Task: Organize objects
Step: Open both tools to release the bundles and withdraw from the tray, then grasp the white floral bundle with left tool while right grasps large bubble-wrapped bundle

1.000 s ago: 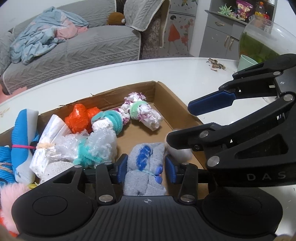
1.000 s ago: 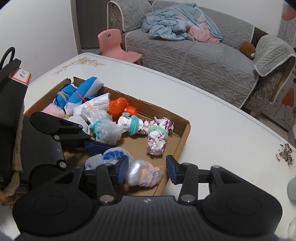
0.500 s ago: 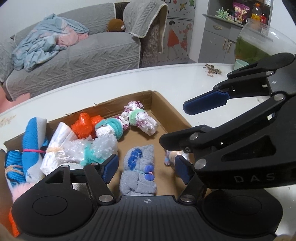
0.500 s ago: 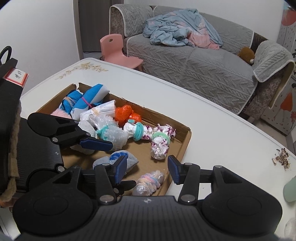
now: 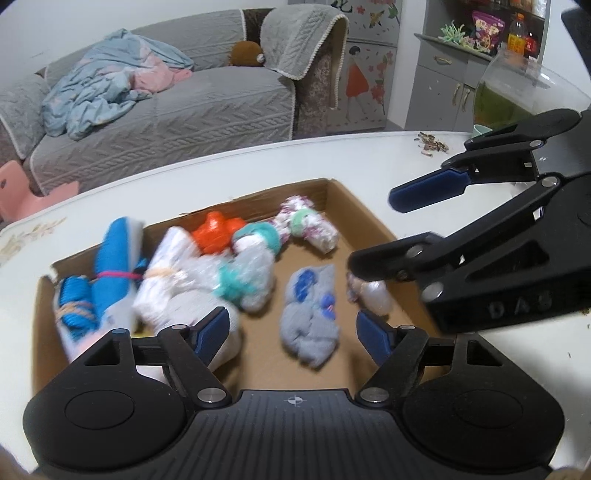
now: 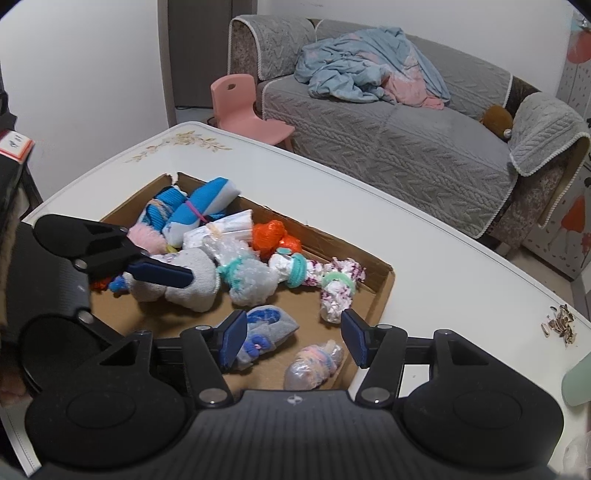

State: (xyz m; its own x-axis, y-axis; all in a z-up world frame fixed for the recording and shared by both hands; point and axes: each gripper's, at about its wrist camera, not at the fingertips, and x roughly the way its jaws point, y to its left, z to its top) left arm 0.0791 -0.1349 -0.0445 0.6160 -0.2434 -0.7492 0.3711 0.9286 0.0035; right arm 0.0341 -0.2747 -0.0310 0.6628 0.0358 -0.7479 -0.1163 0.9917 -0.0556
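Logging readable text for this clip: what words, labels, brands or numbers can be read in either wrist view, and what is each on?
"DAS": raised letters on the black body of the right gripper, seen in the left wrist view; they run to the frame's edge.
White tag with a red border, far left of the right wrist view: handwriting too small to read.
Snack packet and bottle on the cabinet: print too blurred to read.

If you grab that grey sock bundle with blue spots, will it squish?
Probably: the grey sock bundle looks like soft knit, so it should squash. It seems light, and its lumpy, flattish shape in the box shouldn't roll.
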